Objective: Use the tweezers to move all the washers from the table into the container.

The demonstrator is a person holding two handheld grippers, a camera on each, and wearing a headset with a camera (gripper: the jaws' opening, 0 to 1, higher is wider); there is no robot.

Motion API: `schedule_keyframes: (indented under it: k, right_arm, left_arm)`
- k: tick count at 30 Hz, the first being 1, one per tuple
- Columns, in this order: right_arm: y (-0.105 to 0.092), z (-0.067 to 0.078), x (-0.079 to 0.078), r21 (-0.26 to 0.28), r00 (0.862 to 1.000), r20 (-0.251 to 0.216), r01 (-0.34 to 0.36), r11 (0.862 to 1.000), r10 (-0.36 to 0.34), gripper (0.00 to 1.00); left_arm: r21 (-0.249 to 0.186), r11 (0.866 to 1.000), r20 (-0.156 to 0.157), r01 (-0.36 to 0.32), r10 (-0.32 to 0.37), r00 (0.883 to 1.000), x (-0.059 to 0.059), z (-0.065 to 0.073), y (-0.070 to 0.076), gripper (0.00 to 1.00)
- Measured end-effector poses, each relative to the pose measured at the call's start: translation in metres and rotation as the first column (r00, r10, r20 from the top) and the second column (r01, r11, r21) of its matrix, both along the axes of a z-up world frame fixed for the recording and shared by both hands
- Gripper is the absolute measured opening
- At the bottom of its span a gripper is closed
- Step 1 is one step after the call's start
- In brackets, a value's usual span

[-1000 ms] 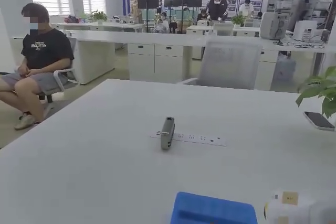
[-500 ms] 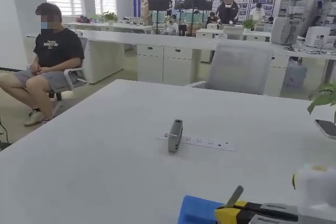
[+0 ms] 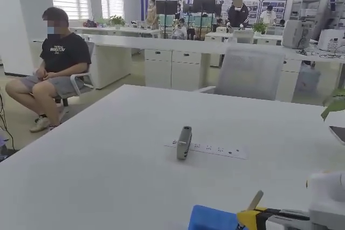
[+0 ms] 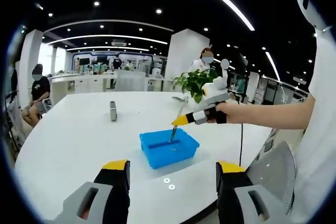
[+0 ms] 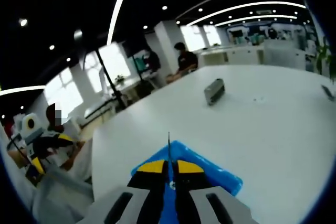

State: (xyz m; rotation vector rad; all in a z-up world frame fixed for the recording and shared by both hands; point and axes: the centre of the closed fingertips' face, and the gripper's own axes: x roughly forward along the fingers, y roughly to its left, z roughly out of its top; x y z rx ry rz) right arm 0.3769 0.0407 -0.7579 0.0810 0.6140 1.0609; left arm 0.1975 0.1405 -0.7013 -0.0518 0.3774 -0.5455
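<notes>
My left gripper (image 4: 173,167) gave the fullest look at the work. Its view showed the whole blue container (image 4: 169,148) at centre frame on the white table (image 4: 79,140), and two small washers (image 4: 169,183) lying on the table just below it, between the container and my jaws. Those jaws stood wide apart at the bottom of the frame with nothing between them.

The same view took in the hand (image 4: 227,113) that held my other gripper at centre right. The tweezers (image 4: 176,128) slanted down from it, with their tip inside the container. A tiny ring lay on the container's floor beside the tip. It looked like a washer, but it was too small for me to be sure.

Along my right gripper (image 5: 169,167), the yellow-tipped jaws were pressed together on the tweezers. These rose as a thin line at lower centre over the blue container. I could not tell whether the tip pinched anything.

The head view cut the container to one blue corner at the bottom edge. It showed instead a grey block (image 3: 184,142) standing on a flat power strip (image 3: 215,149) at mid-table. A seated person (image 3: 54,63) was at upper left. The loose washers fell below the bottom edge of that view.
</notes>
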Motion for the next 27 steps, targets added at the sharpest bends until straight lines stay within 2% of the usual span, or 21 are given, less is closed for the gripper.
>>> schedule_keyframes:
  k: [11,18,27]
  right_arm:
    - [0.009,-0.028,0.002,-0.084,0.999,-0.015,-0.038,0.996,0.037,0.03]
    - [0.011,-0.033,0.003,-0.100,0.999,-0.011,-0.049,0.994,0.048,0.03]
    - [0.008,-0.041,0.001,-0.116,0.999,0.003,-0.048,0.992,0.049,0.03]
  left_arm:
    - [0.012,1.000,-0.003,0.002,-0.002,1.000,-0.001,-0.003,0.004,0.66]
    - [0.016,1.000,-0.011,-0.005,0.005,1.000,-0.002,-0.006,0.007,0.65]
    - [0.023,1.000,-0.016,0.007,-0.007,1.000,-0.001,-0.007,0.003,0.65]
